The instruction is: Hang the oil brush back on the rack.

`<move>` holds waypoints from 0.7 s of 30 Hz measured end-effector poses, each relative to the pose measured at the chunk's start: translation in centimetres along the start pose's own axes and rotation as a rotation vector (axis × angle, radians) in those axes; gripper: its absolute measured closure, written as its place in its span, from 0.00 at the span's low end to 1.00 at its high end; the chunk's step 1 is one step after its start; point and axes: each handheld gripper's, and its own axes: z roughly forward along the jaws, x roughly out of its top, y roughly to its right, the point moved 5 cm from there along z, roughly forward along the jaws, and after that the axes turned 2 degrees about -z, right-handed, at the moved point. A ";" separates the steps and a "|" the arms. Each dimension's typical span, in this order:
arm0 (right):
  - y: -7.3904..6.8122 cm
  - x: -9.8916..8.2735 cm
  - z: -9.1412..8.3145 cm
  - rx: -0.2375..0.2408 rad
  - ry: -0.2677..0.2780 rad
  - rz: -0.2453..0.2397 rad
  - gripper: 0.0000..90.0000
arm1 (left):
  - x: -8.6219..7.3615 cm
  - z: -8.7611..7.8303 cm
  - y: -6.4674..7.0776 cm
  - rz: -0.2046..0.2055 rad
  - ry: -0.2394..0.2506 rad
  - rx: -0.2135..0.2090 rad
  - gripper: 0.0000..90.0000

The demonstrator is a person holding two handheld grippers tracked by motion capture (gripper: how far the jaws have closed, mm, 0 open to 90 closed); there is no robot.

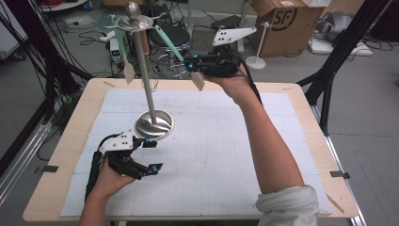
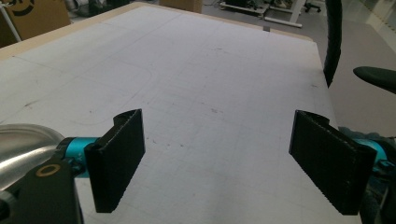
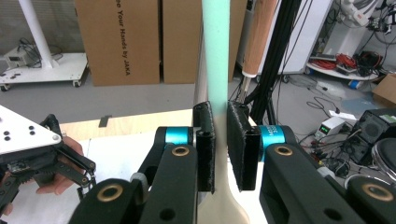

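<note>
A white gridded mat covers the surface (image 1: 221,155), with cartons and cables behind. The left gripper (image 1: 151,154) rests by the metal stand's (image 1: 146,75) round base, jaws wide apart around nothing. A mint-handled spatula (image 1: 123,54) hangs from the stand's top. The right gripper (image 3: 220,149) clamps another mint-handled utensil (image 3: 215,56), held up beside the stand.
</note>
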 end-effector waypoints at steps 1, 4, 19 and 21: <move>-0.1 0.0 0.2 0.001 -0.003 0.000 0.92 | 0.0 0.0 0.0 -0.002 0.000 0.001 0.21; -0.2 -0.1 0.6 0.004 -0.019 -0.007 0.91 | 0.0 0.0 0.0 0.001 -0.001 0.000 0.21; -1.1 -0.5 0.7 0.051 -0.057 0.011 0.72 | -0.1 0.5 0.1 -0.004 -0.010 -0.007 0.21; -1.2 -0.6 0.5 0.058 -0.051 0.000 0.70 | -0.1 0.5 0.1 -0.003 -0.012 -0.007 0.21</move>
